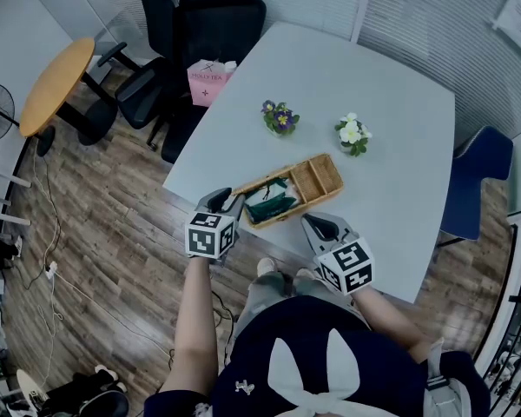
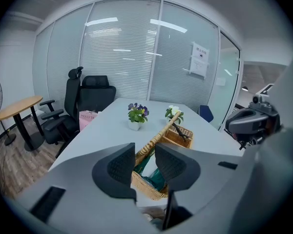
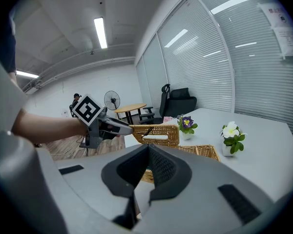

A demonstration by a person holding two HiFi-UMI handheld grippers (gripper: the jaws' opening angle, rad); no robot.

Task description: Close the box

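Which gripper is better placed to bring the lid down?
Left gripper: its jaws hold the raised wicker lid by its edge. Right gripper, jaws together and empty, sits beside the wicker box.

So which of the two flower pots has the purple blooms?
The pot nearer the black office chairs; the other pot, toward the blue chair, carries white flowers.

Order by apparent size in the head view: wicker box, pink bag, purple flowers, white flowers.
Largest: wicker box.
Then: pink bag.
The purple flowers and white flowers look alike, so I do not rank them.
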